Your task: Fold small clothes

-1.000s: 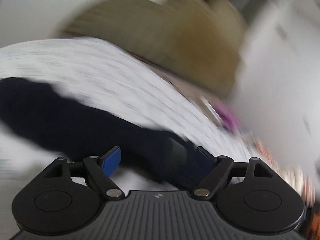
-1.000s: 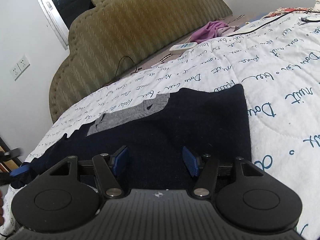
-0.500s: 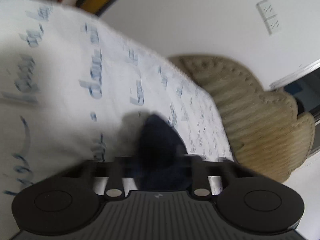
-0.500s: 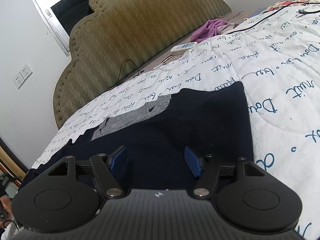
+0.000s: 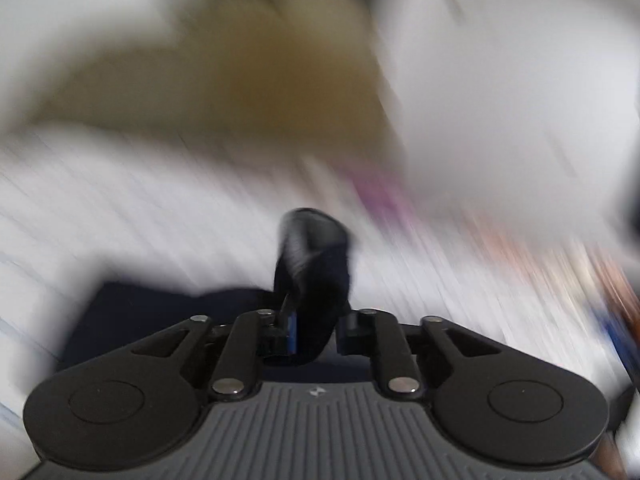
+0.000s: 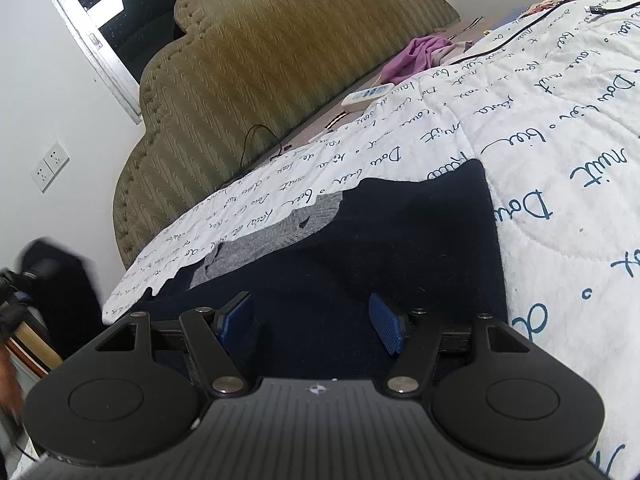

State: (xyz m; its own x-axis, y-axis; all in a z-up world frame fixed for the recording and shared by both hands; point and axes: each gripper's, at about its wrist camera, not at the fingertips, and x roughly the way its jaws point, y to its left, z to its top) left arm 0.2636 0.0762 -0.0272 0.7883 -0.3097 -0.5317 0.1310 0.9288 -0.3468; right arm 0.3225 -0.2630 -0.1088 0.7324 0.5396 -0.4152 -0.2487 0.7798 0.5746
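Note:
A dark navy garment (image 6: 400, 240) with a grey ribbed collar (image 6: 276, 232) lies spread on the white quilt with blue script (image 6: 560, 128). My right gripper (image 6: 312, 322) is open and empty, hovering low over the garment's near part. My left gripper (image 5: 314, 330) is shut on a bunched end of the navy garment (image 5: 316, 264), which sticks up between the fingers. The left wrist view is heavily motion-blurred. In the right wrist view the lifted end (image 6: 60, 280) shows blurred at the far left, off the bed's edge.
An olive padded headboard (image 6: 280, 60) runs along the far side of the bed. A purple cloth (image 6: 420, 56) and a white remote (image 6: 368, 96) lie near it. A black cable (image 6: 540, 12) crosses the quilt. A wall socket (image 6: 50, 166) and a window (image 6: 104, 8) are at left.
My left gripper, open over the garment a second ago, has shut on its end and swung with it, lifting it. My right gripper has stayed open over the garment and tilted slightly.

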